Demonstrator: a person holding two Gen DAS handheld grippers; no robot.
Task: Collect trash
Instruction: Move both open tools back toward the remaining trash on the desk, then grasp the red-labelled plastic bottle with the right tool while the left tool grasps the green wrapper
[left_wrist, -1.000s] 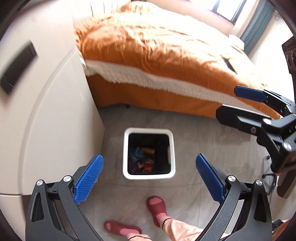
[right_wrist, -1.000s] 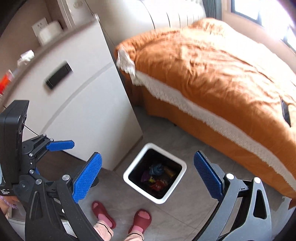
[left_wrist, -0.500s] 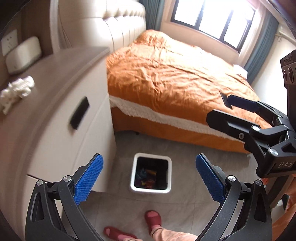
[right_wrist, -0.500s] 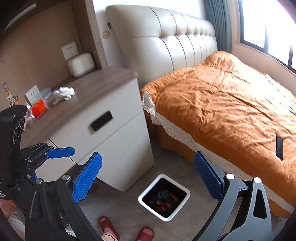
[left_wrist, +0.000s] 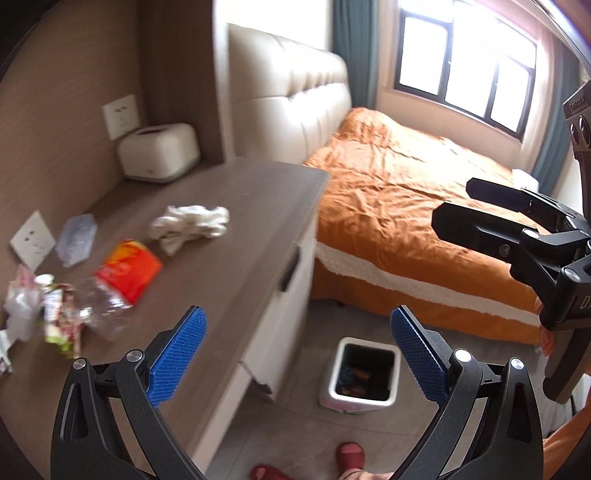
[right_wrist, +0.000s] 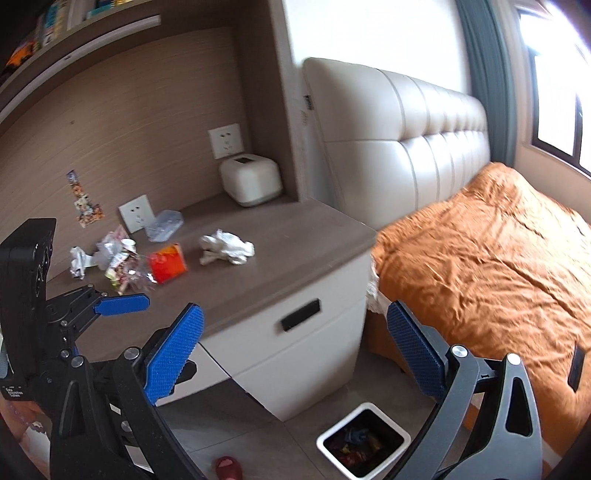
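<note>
A: Jaws?
B: Both spread wide, nothing between them. Left gripper (left_wrist: 297, 345) hung over the front edge of the counter (left_wrist: 236, 266); right gripper (right_wrist: 295, 343) was just beside it, over the drawer front.

A: Trash location?
B: All on the counter, toward its back-left. Crumpled white tissue (right_wrist: 226, 246) sat nearest the bed side. Orange-red wrapper (right_wrist: 167, 263) lay just left of it. Then a heap of clear crinkled plastic and printed wrappers (right_wrist: 123, 266), touching or overlapping; couldn't separate the pieces, blurred. A crumpled silver-white scrap (right_wrist: 78, 261) was at the far left of the heap.

A: Anything else up there?
B: Clear plastic box (right_wrist: 164, 224) leaning by the wall socket, and a cream tissue box (right_wrist: 251, 179) in the back corner, well apart from the litter.

A: Bin?
B: White square bin (left_wrist: 360, 374) stood on the floor between the counter's drawer unit and the orange bed (left_wrist: 406, 206). Dark liner, some coloured wrappers already inside.

A: Person?
B: Only red slippers (left_wrist: 349, 456) at the bottom edge, near the bin.
</note>
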